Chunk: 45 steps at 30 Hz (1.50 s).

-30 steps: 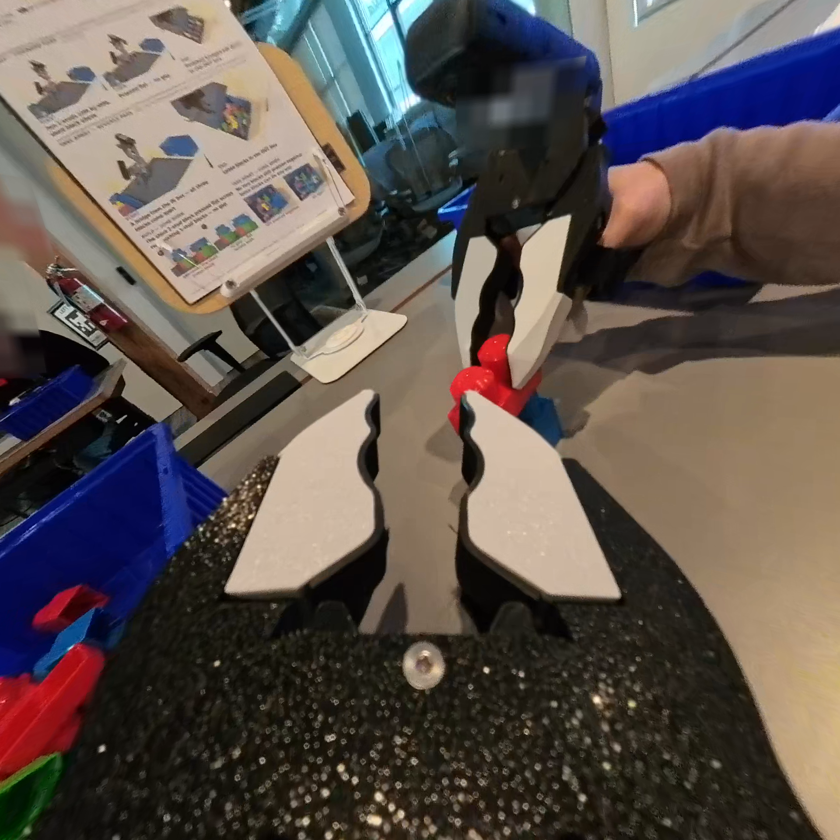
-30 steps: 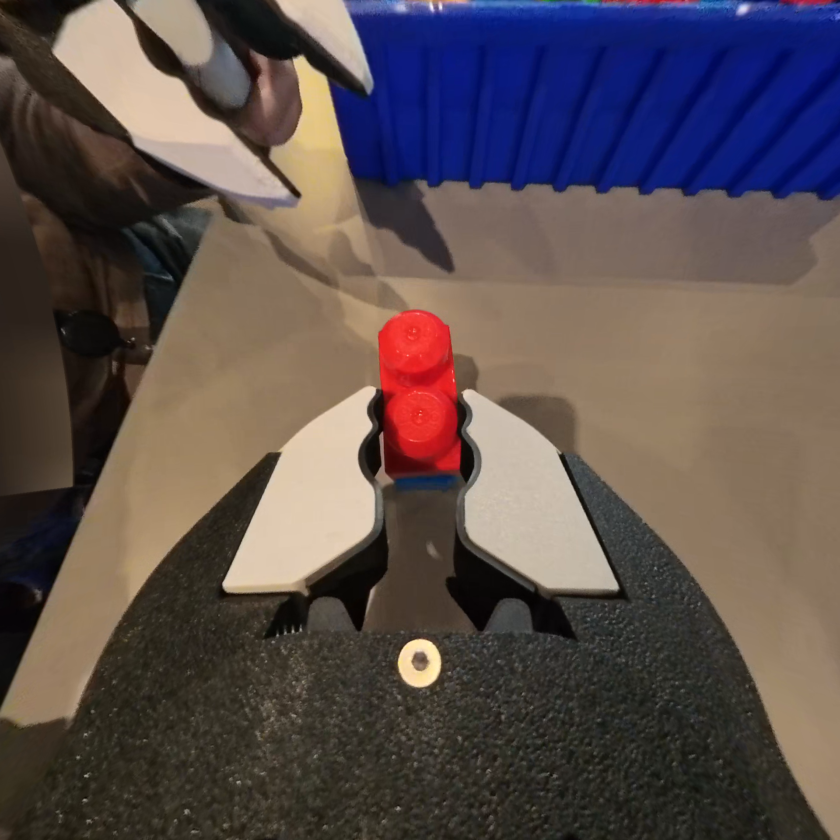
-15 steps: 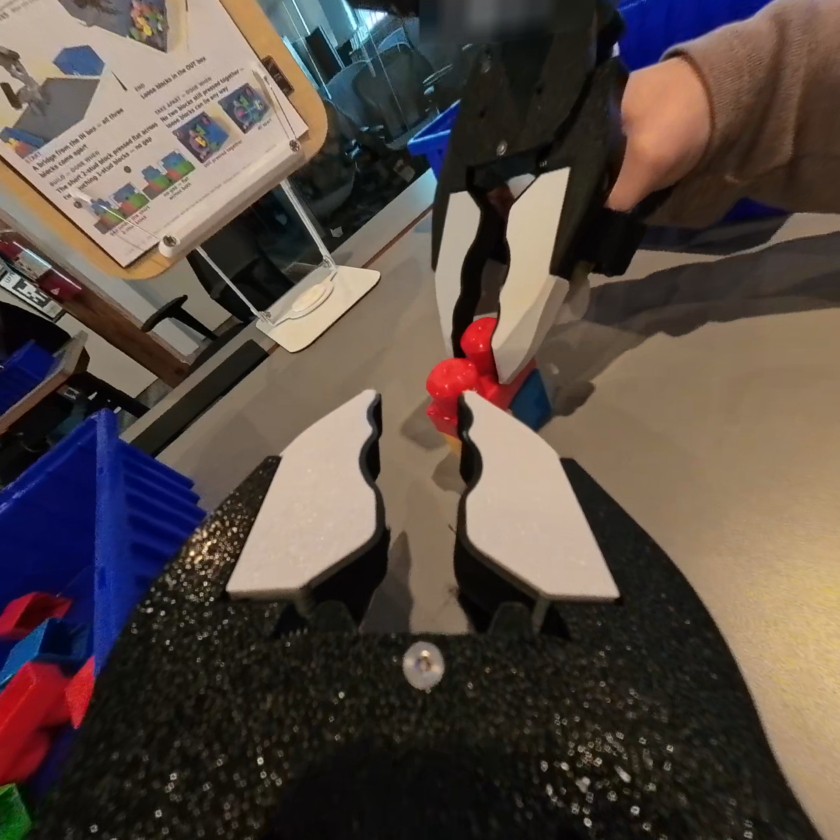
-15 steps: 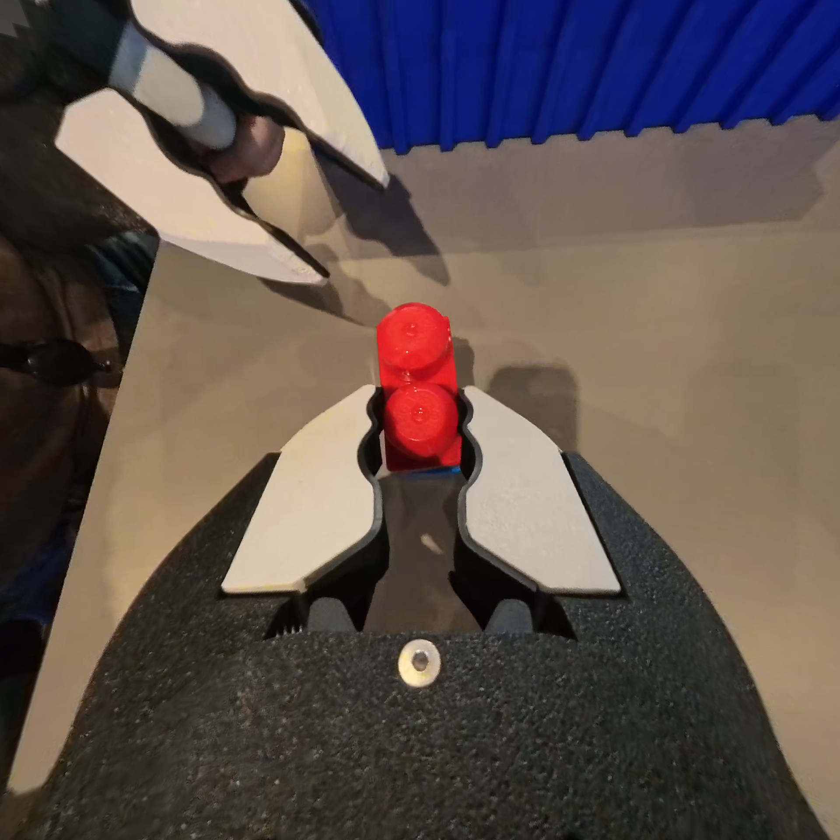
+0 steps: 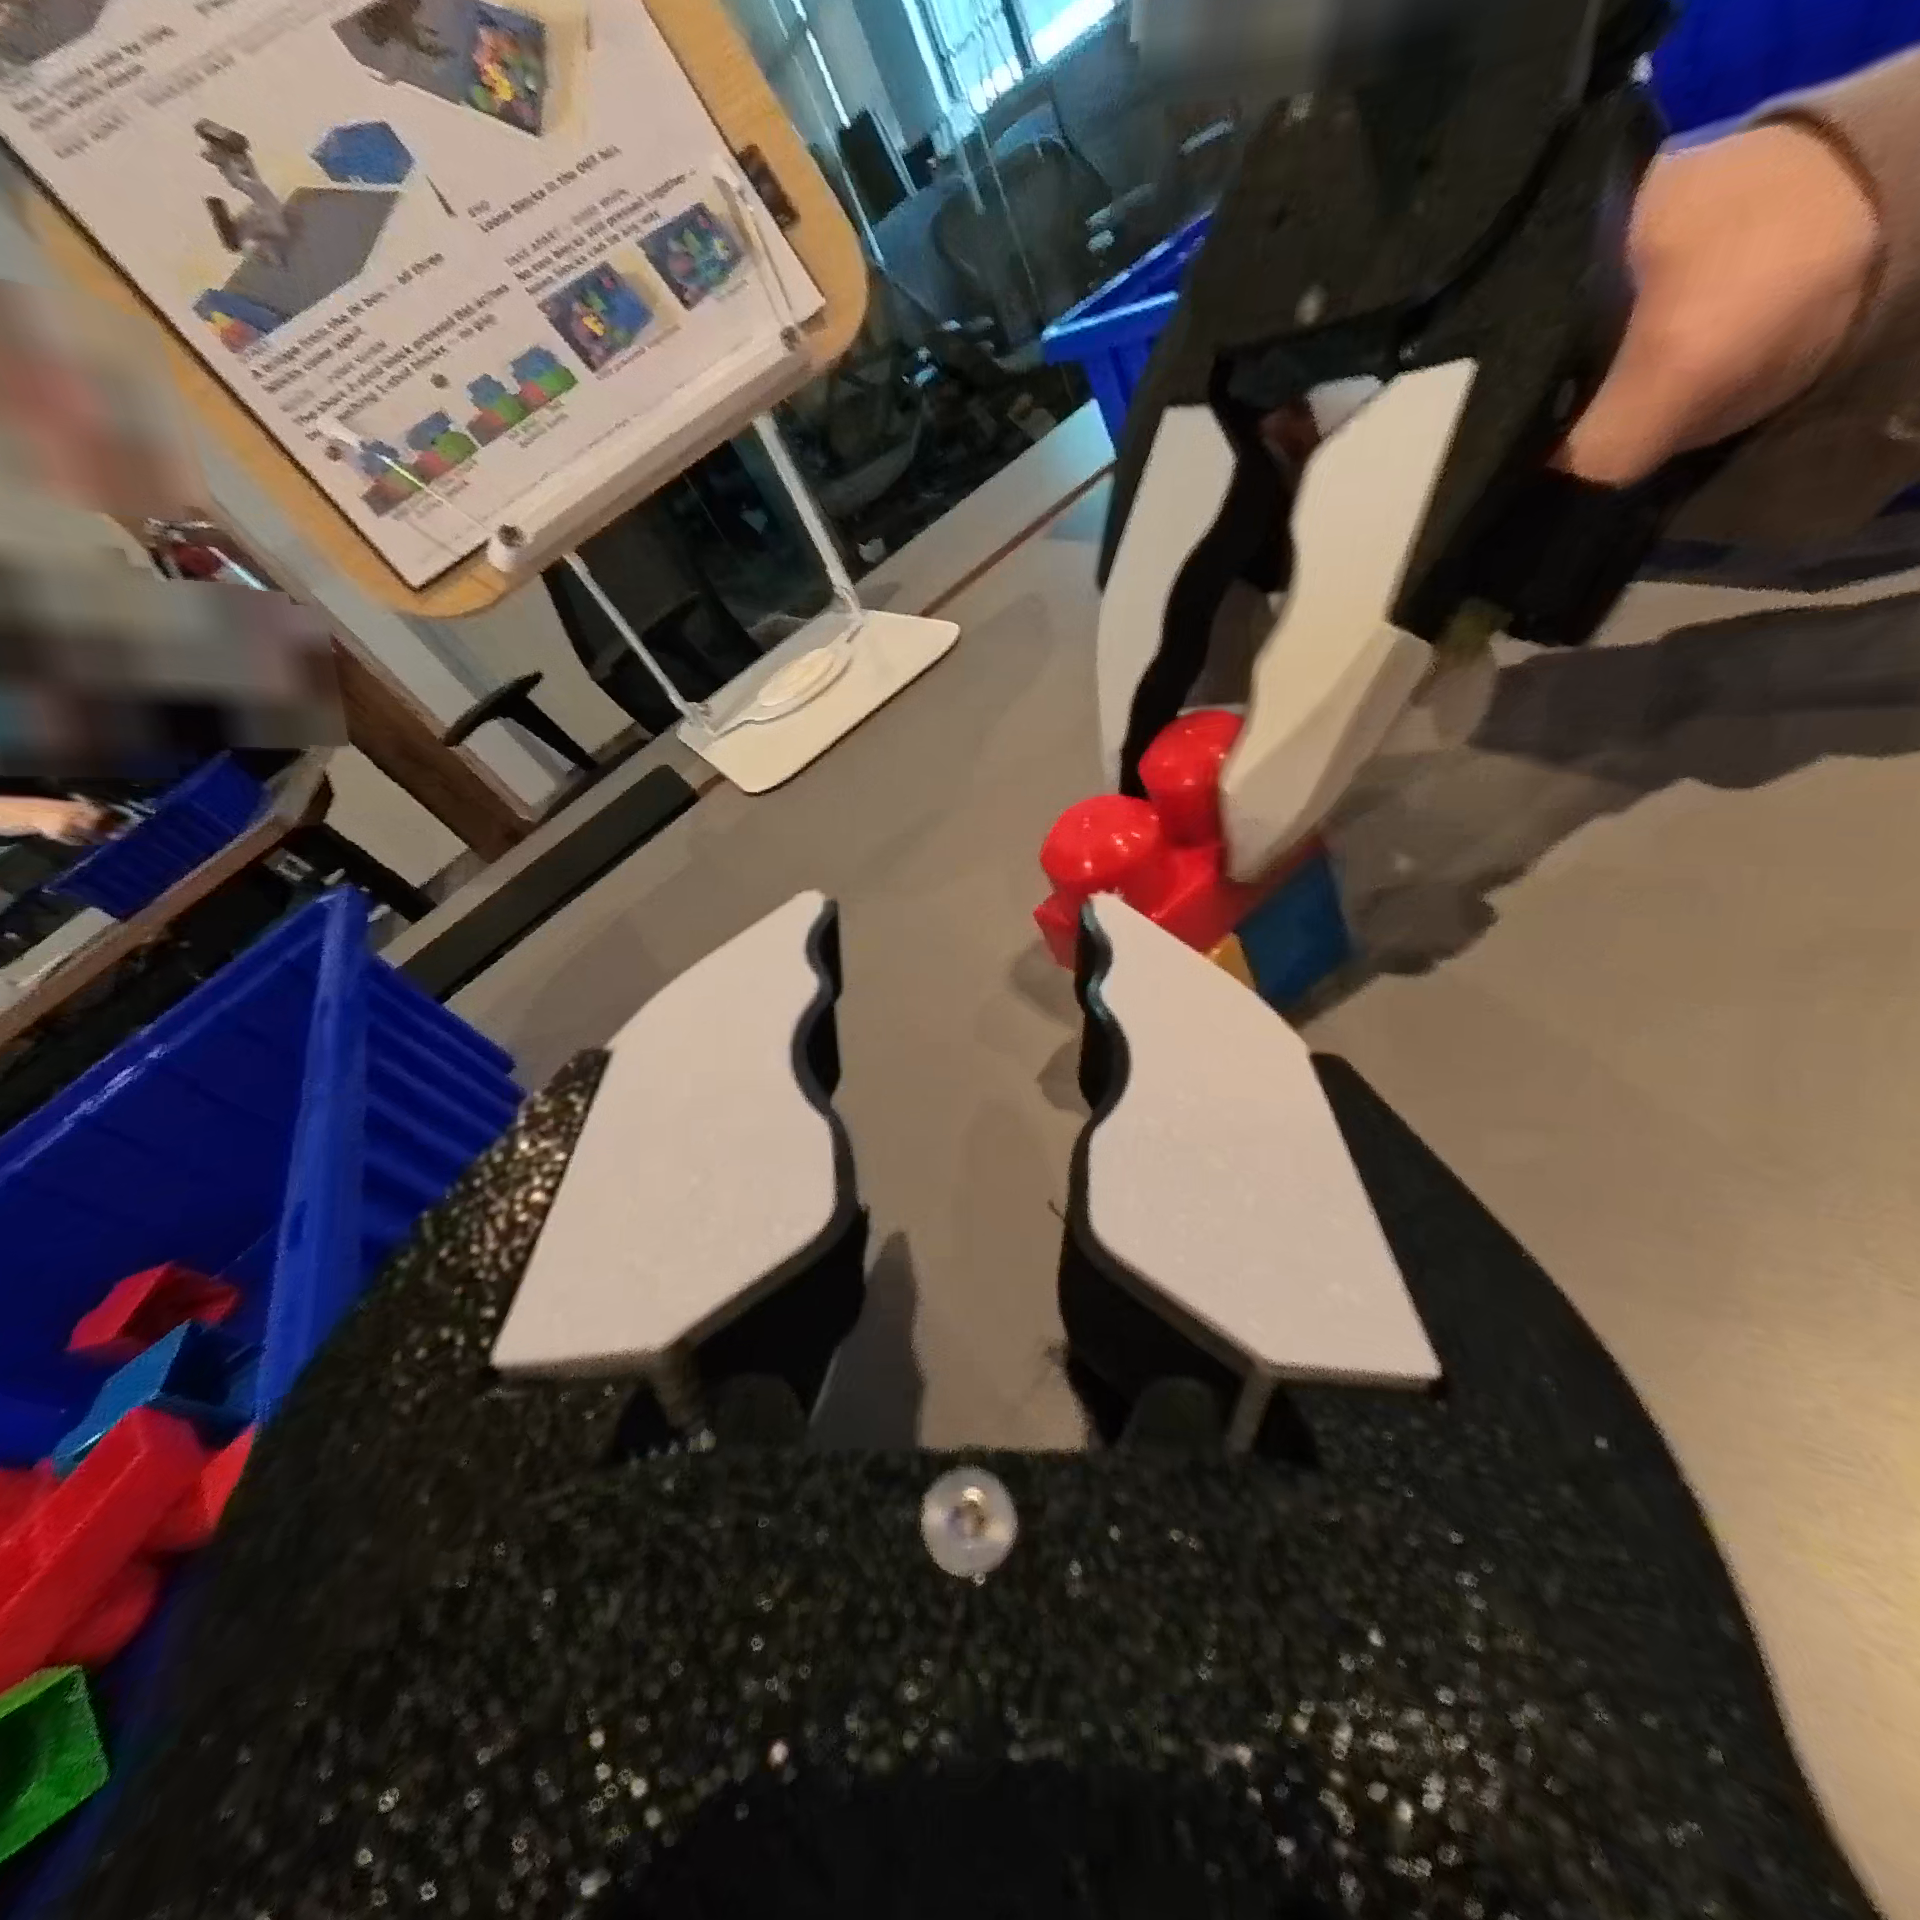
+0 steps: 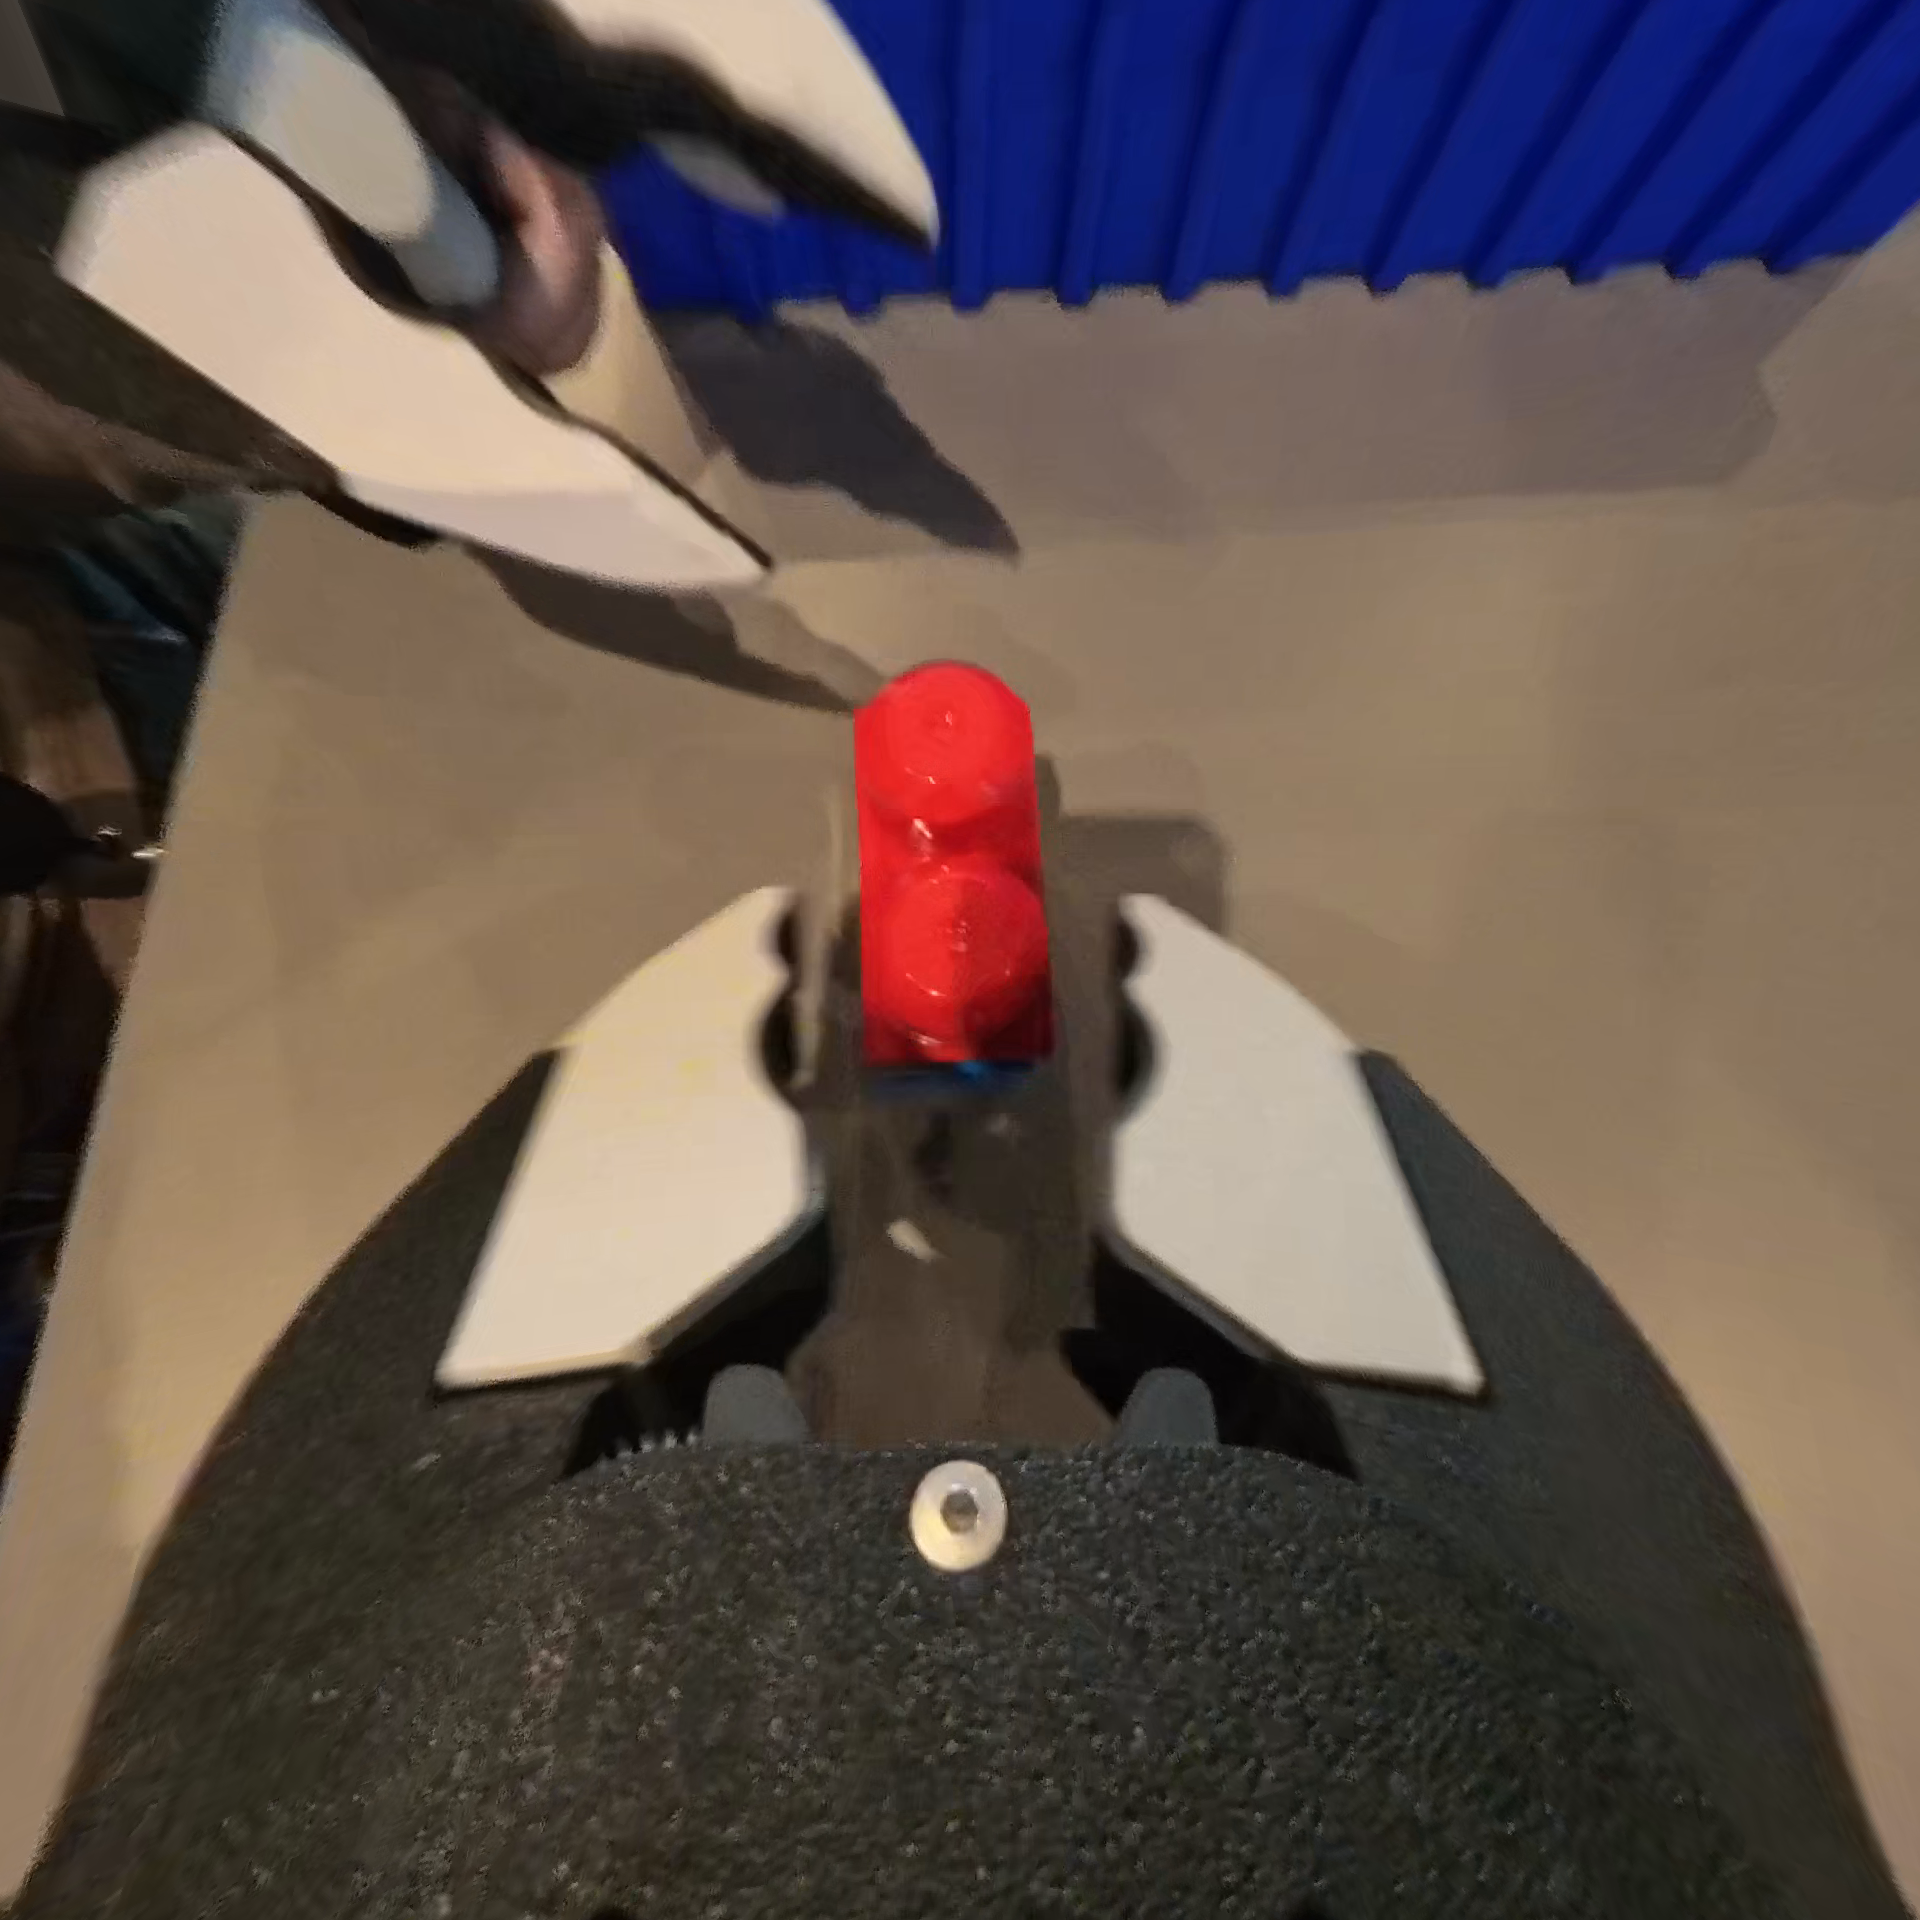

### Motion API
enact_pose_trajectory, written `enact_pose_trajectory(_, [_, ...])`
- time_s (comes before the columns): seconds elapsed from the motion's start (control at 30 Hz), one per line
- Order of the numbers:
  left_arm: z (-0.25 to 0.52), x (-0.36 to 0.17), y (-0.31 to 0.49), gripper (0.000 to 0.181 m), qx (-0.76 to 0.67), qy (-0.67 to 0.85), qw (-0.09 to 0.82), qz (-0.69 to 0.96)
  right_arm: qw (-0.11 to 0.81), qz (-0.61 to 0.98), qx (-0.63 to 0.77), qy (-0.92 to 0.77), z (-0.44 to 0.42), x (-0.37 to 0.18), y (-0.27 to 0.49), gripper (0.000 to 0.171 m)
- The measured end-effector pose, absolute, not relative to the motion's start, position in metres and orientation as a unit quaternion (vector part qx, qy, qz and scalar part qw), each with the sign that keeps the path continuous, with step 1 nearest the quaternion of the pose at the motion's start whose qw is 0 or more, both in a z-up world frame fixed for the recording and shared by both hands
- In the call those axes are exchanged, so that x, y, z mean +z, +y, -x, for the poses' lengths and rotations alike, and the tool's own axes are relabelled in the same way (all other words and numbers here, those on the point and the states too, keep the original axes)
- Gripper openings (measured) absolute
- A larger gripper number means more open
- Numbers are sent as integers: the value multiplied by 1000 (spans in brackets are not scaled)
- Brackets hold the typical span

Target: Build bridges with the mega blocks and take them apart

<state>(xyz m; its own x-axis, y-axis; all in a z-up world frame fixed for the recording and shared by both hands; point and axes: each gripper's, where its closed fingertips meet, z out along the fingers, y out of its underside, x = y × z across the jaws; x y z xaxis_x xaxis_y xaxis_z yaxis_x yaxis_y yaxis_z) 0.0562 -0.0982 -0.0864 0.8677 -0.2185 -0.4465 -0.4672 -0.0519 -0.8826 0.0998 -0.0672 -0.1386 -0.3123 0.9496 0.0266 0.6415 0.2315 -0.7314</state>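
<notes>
Blue plastic bin (image 5: pixel 260 1122) at the near left of the left wrist view holds loose mega blocks: red ones (image 5: pixel 94 1507), a blue one (image 5: pixel 145 1382) and a green one (image 5: pixel 42 1756). Only that view shows these contents; the right wrist view shows just the ribbed outer wall of a blue bin (image 6: pixel 1403 135) at the far edge of the grey surface (image 6: pixel 1455 727).

On the surface stands the small stack: a red two-stud block (image 6: pixel 951 873) on top of a blue block (image 5: pixel 1299 935), with a sliver of orange or yellow under it seen only in the left wrist view. The right hand-held gripper (image 6: pixel 951 966) straddles the red block with its fingers spread, a gap on each side. The left hand-held gripper (image 5: pixel 956 997) is spread and empty, just beside the stack.

The left wrist view alone also shows an illustrated instruction board (image 5: pixel 436 260) on a clear stand at the far left, and the person's hand (image 5: pixel 1745 301) on the right hand-held gripper.
</notes>
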Motion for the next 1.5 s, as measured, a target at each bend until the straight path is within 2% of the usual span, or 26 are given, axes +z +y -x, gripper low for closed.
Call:
enact_pose_trajectory(0.03, [-55,-85,-98,44,98,233,654,713,240,544,302,-745,-100,-147,-65,86])
enact_pose_trajectory(0.07, [-56,-84,-98,48,96,229,661,708,228,552,300,-744,-100,-154,-65,98])
enact_pose_trajectory(0.13, [-56,-84,-97,54,96,220,671,702,221,559,300,-741,-98,-165,-64,103])
enact_pose_trajectory(0.23, [-54,-81,-98,54,116,216,684,687,231,554,332,-727,-91,-164,-67,86])
enact_pose_trajectory(0.3, [-54,-81,-99,52,124,217,689,680,233,553,362,-714,-87,-158,-71,69])
enact_pose_trajectory(0.47, [-54,-89,-99,50,121,216,684,686,230,549,353,-722,-85,-167,-73,43])
enact_pose_trajectory(0.6, [-53,-92,-98,50,112,213,679,693,234,522,336,-749,-87,-168,-76,42])
enact_pose_trajectory(0.73, [-54,-94,-100,49,99,209,680,696,208,527,383,-730,-88,-165,-81,42])
enact_pose_trajectory(0.77, [-53,-94,-101,49,94,206,682,696,207,528,399,-720,-88,-162,-81,46])
enact_pose_trajectory(0.83, [-50,-93,-103,49,91,199,684,696,218,524,435,-699,-88,-148,-81,72])
enact_pose_trajectory(0.87, [-48,-94,-103,49,90,195,684,697,228,521,446,-692,-88,-140,-79,73])
enact_pose_trajectory(1.0, [-47,-97,-102,49,76,192,678,705,257,502,470,-680,-94,-123,-74,58])
enact_pose_trajectory(1.2, [-50,-104,-101,49,79,209,666,712,235,497,462,-696,-95,-133,-81,56])
enact_pose_trajectory(1.23, [-51,-105,-100,49,79,212,664,713,233,495,458,-700,-94,-135,-83,52])
enact_pose_trajectory(1.27, [-52,-106,-100,49,77,215,663,713,231,493,456,-704,-95,-136,-84,38])
enact_pose_trajectory(1.3, [-53,-107,-100,50,74,217,662,714,236,494,452,-704,-93,-136,-84,35])
enact_pose_trajectory(1.4, [-59,-104,-102,55,52,225,668,708,244,507,453,-692,-91,-130,-80,35])
enact_pose_trajectory(1.5, [-72,-99,-107,69,-15,236,677,697,223,484,534,-656,-93,-105,-89,34])
